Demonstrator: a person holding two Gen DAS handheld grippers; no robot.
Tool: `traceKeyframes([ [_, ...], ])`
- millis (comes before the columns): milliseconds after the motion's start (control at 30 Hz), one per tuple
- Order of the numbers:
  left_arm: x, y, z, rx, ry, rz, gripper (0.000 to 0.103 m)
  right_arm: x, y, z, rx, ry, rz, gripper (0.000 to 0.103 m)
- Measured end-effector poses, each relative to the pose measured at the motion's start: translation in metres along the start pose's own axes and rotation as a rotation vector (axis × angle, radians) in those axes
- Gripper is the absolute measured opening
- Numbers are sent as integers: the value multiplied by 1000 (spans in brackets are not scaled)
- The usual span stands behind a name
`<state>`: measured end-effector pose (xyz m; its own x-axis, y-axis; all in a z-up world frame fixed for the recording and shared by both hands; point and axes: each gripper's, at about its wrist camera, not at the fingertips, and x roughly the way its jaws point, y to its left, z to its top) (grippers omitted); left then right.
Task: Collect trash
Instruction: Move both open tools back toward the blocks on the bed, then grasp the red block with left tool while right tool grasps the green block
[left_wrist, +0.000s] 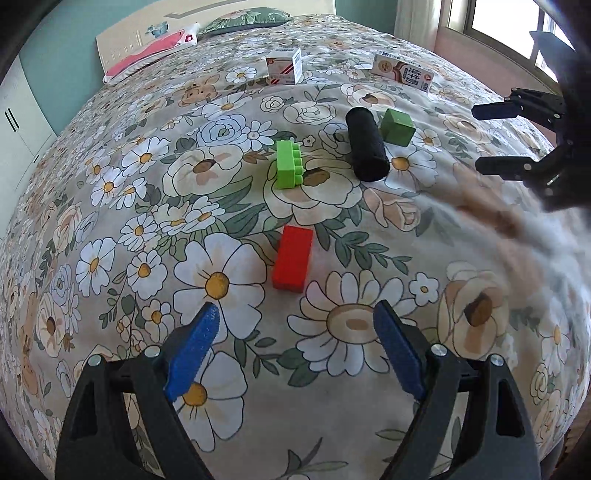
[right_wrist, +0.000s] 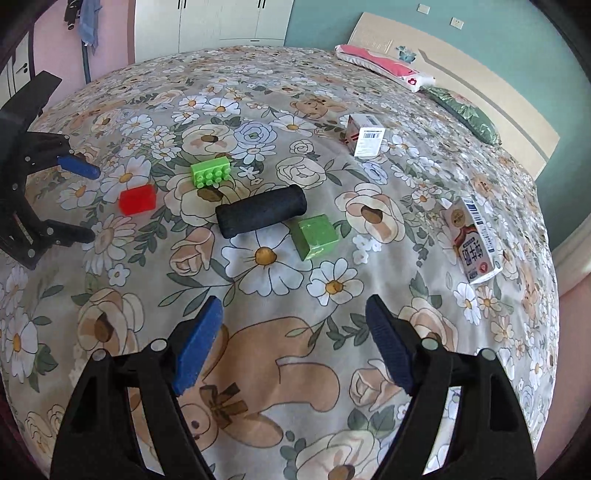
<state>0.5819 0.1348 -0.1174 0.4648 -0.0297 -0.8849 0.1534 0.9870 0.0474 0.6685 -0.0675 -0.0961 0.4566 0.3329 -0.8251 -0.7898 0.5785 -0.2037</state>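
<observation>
**A:** What carries everything?

**B:** A bed (left_wrist: 110, 229) under a floral cover fills both views. At its head lie a pink-and-white pillow (left_wrist: 147, 51) and a green floral pillow (left_wrist: 243, 20), partly cut off in the left wrist view.

**A:** And the grippers?

**B:** The left gripper (left_wrist: 295, 339) hovers over the cover with its blue fingers spread and nothing between them. The right gripper (right_wrist: 293, 332) also hangs above the bed, fingers apart and empty.

**A:** Where is the trash?

**B:** Two cartons sit far up the bed: a milk carton (right_wrist: 474, 240) lying near the right edge, and a small white box (right_wrist: 364, 134) standing closer to the pillows. They are well apart from both grippers.

**A:** What lies in between?

**B:** A black roll (right_wrist: 260, 216) lies across the middle, with a green cube (right_wrist: 314, 236) just beside it. A green studded brick (right_wrist: 210, 173) sits near the roll's other side, and a red brick (left_wrist: 292, 258) lies just ahead of the left fingers.

**A:** Anything unclear?

**B:** A blurred streak crosses the right of the left wrist view; I cannot tell what it is. The cartons' print is too small to read.
</observation>
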Motion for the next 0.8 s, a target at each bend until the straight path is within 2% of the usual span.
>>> traceKeyframes([
  [200,27,11,12,-31,-3,-4,86,47,-13,22,-56,14,35,79],
  [267,33,10,16,-17,-10,-5,77,60,-16,28,-70,19,37,79],
  [400,39,6,22,-1,-33,-3,67,81,-19,36,-95,53,50,79],
  [433,40,6,24,-3,-33,-7,60,84,-20,38,-91,56,66,79],
  [467,40,6,25,-9,-29,-18,48,87,-22,39,-84,61,85,76],
  [500,41,7,27,-20,-26,-29,41,88,-24,41,-74,65,107,73],
  [533,41,8,27,-32,-21,-42,27,88,-26,42,-60,65,135,61],
  [567,42,8,28,-41,-15,-50,22,89,-28,43,-39,70,161,46],
  [600,42,9,28,-49,-14,-51,22,90,-29,44,-20,73,181,43],
  [667,42,8,27,-46,-18,-48,22,89,-27,43,-15,77,175,31],
  [800,37,8,23,-55,-9,-70,22,75,-20,36,1,67,145,31],
])
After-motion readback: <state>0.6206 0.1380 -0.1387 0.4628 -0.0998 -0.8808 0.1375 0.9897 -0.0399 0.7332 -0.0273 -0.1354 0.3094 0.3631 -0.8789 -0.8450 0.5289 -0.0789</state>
